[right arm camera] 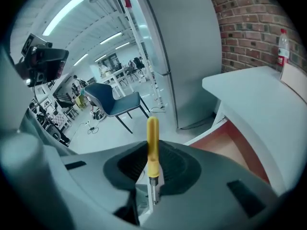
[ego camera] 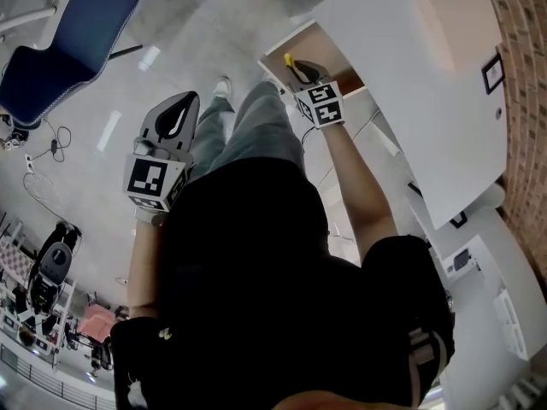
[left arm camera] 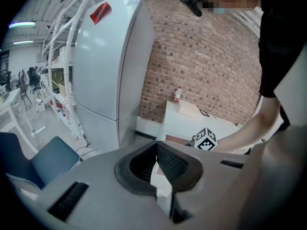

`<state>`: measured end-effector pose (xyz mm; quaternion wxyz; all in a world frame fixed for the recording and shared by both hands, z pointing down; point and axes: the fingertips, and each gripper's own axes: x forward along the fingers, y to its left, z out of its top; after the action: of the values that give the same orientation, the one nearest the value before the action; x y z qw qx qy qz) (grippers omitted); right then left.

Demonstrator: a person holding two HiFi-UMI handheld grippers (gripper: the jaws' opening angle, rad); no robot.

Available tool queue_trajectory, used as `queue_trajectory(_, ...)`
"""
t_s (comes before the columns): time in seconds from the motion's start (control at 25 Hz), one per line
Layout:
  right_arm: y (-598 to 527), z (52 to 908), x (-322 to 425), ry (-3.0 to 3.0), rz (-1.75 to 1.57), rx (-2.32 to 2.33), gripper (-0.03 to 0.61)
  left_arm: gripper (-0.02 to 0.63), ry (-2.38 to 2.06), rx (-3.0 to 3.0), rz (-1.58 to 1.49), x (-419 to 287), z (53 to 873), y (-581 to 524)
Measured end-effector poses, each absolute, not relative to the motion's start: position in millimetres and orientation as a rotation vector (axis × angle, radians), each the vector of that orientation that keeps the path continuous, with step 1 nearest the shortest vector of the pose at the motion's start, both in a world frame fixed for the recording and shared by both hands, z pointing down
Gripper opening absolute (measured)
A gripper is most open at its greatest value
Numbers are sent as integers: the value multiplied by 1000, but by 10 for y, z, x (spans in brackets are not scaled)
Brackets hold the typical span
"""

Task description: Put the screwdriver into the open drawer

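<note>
A slim yellow-handled screwdriver sits clamped in the right claw, the jaws closed on it where handle meets metal shaft, so that the rounded handle end pokes out past the jaw tips. From the head view the handle's yellow tip shows at the front corner of the open wood-lined drawer, with the right claw angled down towards that opening; whether the tool has crossed the drawer's rim cannot be told. The right gripper view shows the drawer's reddish-brown inside low to the right of the jaws, under the overhanging top of the white bench, on which a clear plastic bottle with a red cap stands against the red brick wall. The left claw hangs well apart from the drawer, out over the pale grey floor beside the person's jeans-clad leg; its own view shows the jaws closed tip to tip with nothing between them. Beyond it stand a tall white refrigerator and a blue upholstered chair.
</note>
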<state>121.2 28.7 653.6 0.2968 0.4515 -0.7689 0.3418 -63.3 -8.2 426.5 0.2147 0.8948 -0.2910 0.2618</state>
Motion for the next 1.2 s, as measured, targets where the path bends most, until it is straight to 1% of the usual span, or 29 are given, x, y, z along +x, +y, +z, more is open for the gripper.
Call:
queue_trajectory(0.24,372,7044,1090,-2016,938,1043,77,5,-894,2339,713,-782,4516,-42)
queue_trajectory(0.64,470,7836,1122,-1920,959,871,77,5,-972,2202,713,-963,4807,22)
queue_trajectory(0.92,546,8218,1115,-1874,941,744,77,5,-982,2168,748,-970,4932,41)
queue_trajectory(1.2,628,8614,1149,-1809,941,640,77,5,-978,2099,722,-905,5076,100)
